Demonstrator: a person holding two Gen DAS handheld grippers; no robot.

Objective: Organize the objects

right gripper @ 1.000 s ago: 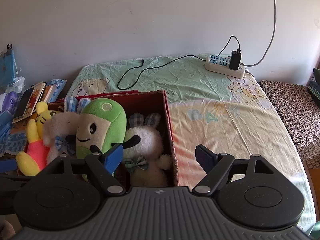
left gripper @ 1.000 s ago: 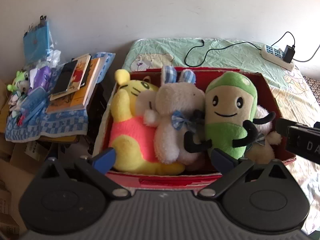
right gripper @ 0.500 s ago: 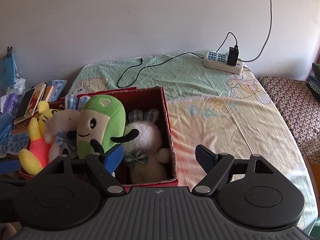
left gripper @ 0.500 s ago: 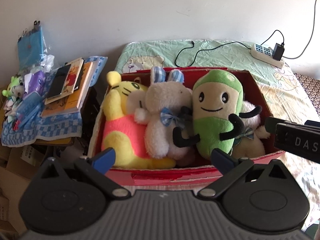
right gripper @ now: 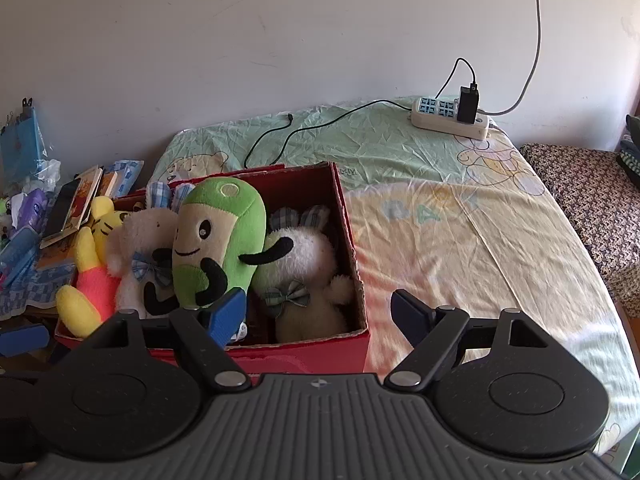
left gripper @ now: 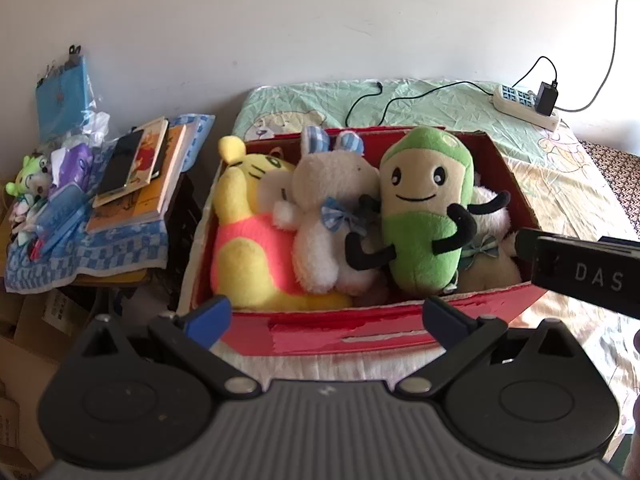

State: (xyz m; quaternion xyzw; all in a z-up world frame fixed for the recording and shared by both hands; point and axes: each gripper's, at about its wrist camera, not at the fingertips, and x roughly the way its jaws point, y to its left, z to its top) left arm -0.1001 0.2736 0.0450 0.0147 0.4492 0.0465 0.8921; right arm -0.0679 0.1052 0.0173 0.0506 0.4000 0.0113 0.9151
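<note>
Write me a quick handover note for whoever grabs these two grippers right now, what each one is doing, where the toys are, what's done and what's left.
Left gripper: open, empty, in front of the red box.
Right gripper: open, empty, near the box's right front corner.
Toys: four plush toys are packed in the box on the bed: yellow tiger, white bunny with blue bow, green bean toy, and a second bunny with green bow at the right end.
Done: no toys lie loose on the bed.
Left: possibly the cluttered side table with books and small items; judge whether that belongs to the job.
</note>
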